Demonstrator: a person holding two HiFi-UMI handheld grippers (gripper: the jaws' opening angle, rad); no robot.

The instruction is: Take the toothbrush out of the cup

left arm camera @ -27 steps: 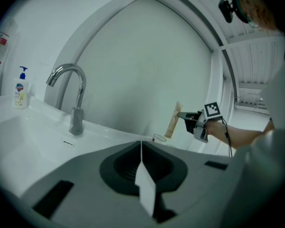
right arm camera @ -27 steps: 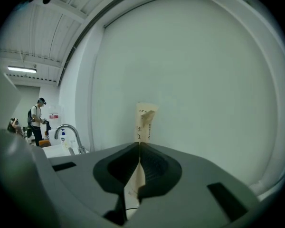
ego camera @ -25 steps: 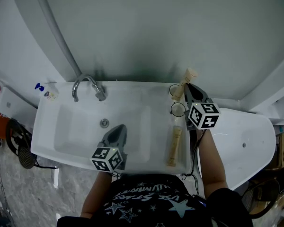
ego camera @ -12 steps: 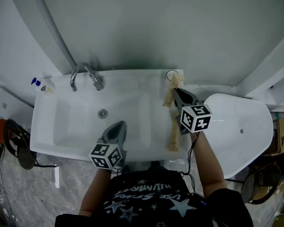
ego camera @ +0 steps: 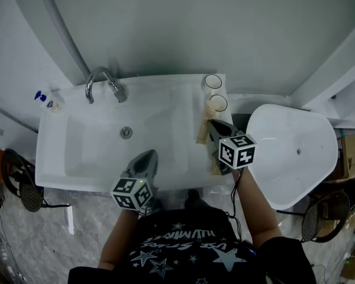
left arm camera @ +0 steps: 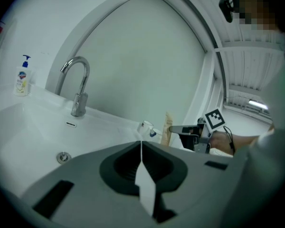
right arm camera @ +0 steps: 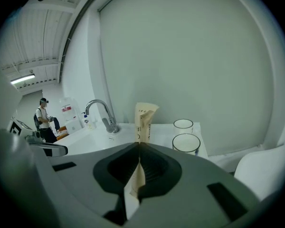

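Right hand-held gripper [right arm camera: 138, 148] clamped on toothbrush [right arm camera: 143, 120] pkg, prob. clear of cups [right arm camera: 185, 143], over sink [ego camera: 160, 83] rt ledge.

The lower end of the paper-wrapped toothbrush [right arm camera: 143, 120] is hidden inside the right gripper [right arm camera: 139, 146], and the print on its wrapper is too small to read. That gripper's grey body also covers the base of the nearer cup [right arm camera: 186, 143]. The soap bottle [left arm camera: 22, 77] label is too small to read, as is the distant person [right arm camera: 43, 120].
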